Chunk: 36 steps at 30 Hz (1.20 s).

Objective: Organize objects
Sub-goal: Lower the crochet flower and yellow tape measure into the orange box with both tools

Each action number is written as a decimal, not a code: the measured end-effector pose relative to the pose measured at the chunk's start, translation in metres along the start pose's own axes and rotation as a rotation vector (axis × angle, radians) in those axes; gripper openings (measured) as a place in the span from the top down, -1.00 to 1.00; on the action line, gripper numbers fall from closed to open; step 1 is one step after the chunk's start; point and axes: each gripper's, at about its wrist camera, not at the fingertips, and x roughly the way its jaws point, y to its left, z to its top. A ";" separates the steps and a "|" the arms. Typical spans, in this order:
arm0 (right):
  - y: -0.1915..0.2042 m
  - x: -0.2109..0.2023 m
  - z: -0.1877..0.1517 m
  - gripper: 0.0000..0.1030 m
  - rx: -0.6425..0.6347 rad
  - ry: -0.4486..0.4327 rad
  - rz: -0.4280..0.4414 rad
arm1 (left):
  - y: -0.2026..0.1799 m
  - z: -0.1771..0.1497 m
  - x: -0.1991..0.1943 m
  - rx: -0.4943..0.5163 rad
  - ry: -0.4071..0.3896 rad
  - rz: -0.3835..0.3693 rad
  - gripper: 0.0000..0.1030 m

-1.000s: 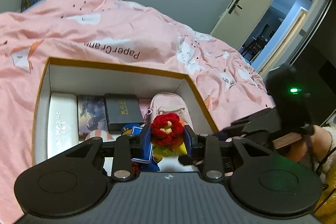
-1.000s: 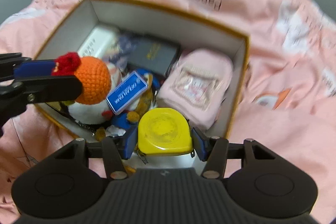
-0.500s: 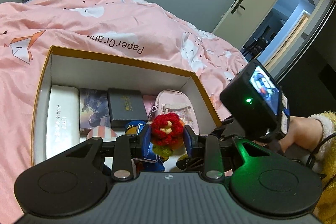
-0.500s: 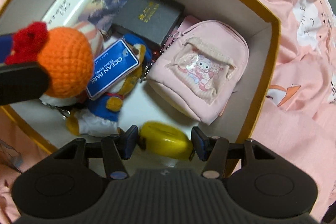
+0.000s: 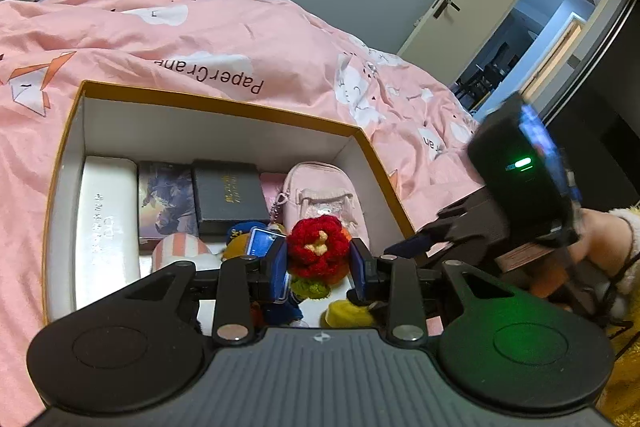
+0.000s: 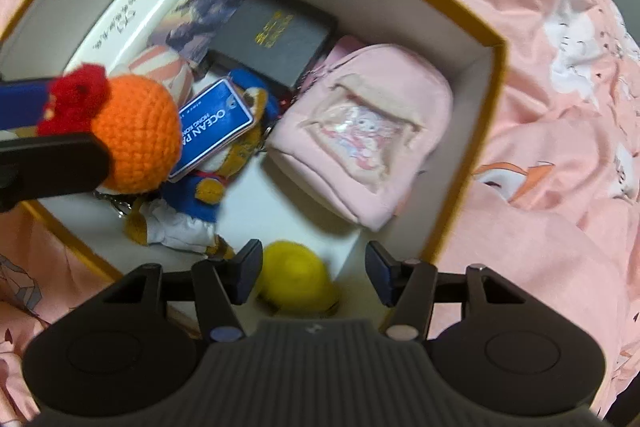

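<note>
Left gripper (image 5: 319, 267) is clamped on a crocheted orange ball toy with a red flower top (image 5: 318, 251), held over the near end of the open white cardboard box with orange rim (image 5: 224, 111). Right gripper (image 6: 314, 269) has jaws apart, pads clear of the blurred round yellow object (image 6: 298, 277) lying between them on the box floor by the near right corner. Farther in lie a blue-clad plush with a blue tag (image 6: 208, 163), a pink mini backpack (image 6: 360, 135), a dark flat box (image 6: 276, 35) and a long white case (image 6: 132, 11), all on a pink duvet (image 5: 200, 39).
</note>
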 end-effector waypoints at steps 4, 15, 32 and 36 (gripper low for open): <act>-0.018 -0.036 -0.020 -0.13 0.085 -0.180 0.025 | -0.008 0.001 0.005 0.017 0.020 -0.009 0.28; -0.049 -0.042 -0.088 -0.16 0.497 -0.541 -0.060 | -0.043 -0.004 0.060 0.159 0.192 0.065 0.28; -0.037 -0.006 -0.096 -0.26 0.519 -0.542 -0.025 | -0.063 -0.022 0.098 0.329 0.208 0.284 0.18; -0.034 -0.007 -0.097 -0.31 0.513 -0.542 -0.037 | -0.064 -0.024 0.097 0.353 0.173 0.302 0.00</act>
